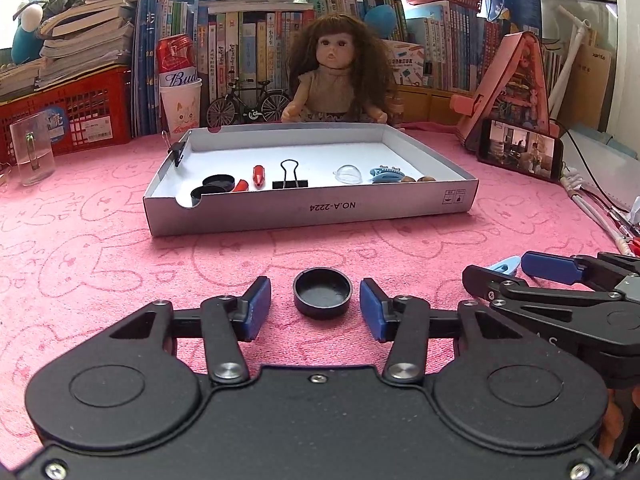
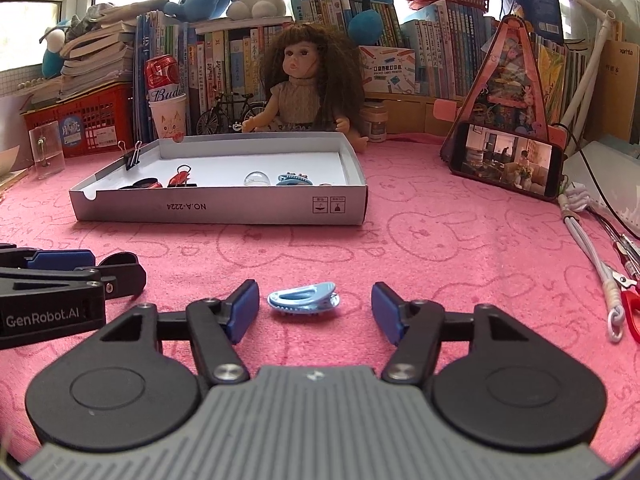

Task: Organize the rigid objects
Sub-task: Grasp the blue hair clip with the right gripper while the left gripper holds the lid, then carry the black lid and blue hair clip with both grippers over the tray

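Note:
A black round cap lies on the pink cloth between the blue pads of my left gripper; small gaps show on both sides, so the gripper is open. A light blue hair clip lies between the pads of my right gripper, also open and not touching it. The white shallow box beyond holds black caps, a red piece, a black binder clip, a clear dome and a blue clip. The right gripper shows at the left wrist view's right edge.
A doll sits behind the box before rows of books. A phone leans at the right, with cords and red-handled scissors near the right edge. A clear cup and red crate stand at the left.

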Action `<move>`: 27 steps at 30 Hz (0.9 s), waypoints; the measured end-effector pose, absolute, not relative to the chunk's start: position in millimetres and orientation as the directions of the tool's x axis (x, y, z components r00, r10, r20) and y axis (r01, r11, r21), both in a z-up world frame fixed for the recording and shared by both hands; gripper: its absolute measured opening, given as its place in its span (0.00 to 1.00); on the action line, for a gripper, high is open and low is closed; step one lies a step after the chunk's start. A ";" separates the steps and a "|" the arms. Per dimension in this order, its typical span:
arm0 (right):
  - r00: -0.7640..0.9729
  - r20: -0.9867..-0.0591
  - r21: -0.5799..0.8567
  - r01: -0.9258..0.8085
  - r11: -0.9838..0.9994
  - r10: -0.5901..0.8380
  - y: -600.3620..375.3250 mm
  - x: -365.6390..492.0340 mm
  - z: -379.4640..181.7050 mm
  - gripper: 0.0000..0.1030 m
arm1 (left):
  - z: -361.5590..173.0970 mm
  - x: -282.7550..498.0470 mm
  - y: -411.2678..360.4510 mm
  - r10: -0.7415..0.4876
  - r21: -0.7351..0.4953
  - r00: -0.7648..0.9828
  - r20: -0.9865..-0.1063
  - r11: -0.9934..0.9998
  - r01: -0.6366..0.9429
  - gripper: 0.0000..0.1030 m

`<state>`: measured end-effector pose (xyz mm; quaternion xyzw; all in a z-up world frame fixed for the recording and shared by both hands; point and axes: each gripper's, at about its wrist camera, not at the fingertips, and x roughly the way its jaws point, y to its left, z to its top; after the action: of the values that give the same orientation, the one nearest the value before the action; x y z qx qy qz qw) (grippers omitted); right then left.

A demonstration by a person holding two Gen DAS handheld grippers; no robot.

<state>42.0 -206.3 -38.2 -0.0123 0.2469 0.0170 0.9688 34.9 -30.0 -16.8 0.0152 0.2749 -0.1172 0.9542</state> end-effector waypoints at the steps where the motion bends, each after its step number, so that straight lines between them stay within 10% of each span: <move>1: 0.878 -0.478 -0.019 -0.042 0.999 0.028 -205.0 42.0 -38.3 0.61 | -17.2 34.3 -30.5 -0.213 -0.032 0.823 -0.527 0.972 0.232 0.40; 10: 0.879 -0.475 -0.018 -0.053 0.998 0.038 -201.6 41.9 -37.5 0.43 | -15.8 35.4 -28.1 -0.203 -0.046 0.828 -0.523 0.976 0.211 0.29; 27: 0.879 -0.473 0.010 -0.067 0.998 0.064 -201.4 46.6 -28.7 0.43 | -3.0 37.4 -23.9 -0.202 -0.057 0.834 -0.513 0.978 0.201 0.29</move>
<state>46.6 -201.4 -28.7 -0.0033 0.2441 0.0336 0.9692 37.4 -23.9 -3.0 -0.0005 0.2679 -0.1053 0.9577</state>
